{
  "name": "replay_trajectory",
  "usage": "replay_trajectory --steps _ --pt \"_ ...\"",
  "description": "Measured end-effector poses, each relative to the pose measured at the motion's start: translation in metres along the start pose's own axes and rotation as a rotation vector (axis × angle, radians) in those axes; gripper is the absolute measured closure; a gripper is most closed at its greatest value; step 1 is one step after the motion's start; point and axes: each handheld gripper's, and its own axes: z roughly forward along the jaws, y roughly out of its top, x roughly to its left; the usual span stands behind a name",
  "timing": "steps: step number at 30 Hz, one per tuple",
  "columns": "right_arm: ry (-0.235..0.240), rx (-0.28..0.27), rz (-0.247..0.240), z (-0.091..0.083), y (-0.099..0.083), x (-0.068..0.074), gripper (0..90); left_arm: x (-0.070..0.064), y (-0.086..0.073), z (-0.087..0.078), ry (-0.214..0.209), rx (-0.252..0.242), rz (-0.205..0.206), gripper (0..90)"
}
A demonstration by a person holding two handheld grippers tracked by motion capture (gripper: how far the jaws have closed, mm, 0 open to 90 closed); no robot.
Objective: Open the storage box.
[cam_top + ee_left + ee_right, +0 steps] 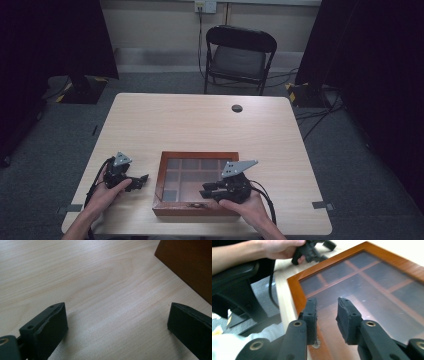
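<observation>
We hold both grippers at a glass-lidded wooden box near the table's front edge.

Our right gripper, jaws slightly parted and empty, hovers over the smooth glass and red-brown frame; our left gripper, jaws wide apart, rests on the pale wood-grain table. A black folding chair stands on grey carpet.

A shallow reddish-brown wooden box lies flat on the bench near its front edge, about midway along it. Its lid is closed, a wooden frame around a tinted glass pane. Wooden dividers under the glass split the inside into several rectangular compartments; their contents cannot be made out.
</observation>
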Motion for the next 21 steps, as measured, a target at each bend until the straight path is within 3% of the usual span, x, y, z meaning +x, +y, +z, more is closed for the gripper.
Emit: replay_trajectory --steps 10,17,21 --pt "0.061 0.059 -0.033 0.018 -0.006 0.009 72.3 0.0 0.0 0.0 0.0 0.0 0.0 2.1" --pt "0.068 0.087 -0.047 0.022 -0.012 0.009 75.4 0.0 0.0 0.0 0.0 0.0 0.0 2.1" --pt "0.074 0.076 -0.046 0.022 -0.015 0.008 78.2 0.0 0.0 0.0 0.0 0.0 0.0 2.1"
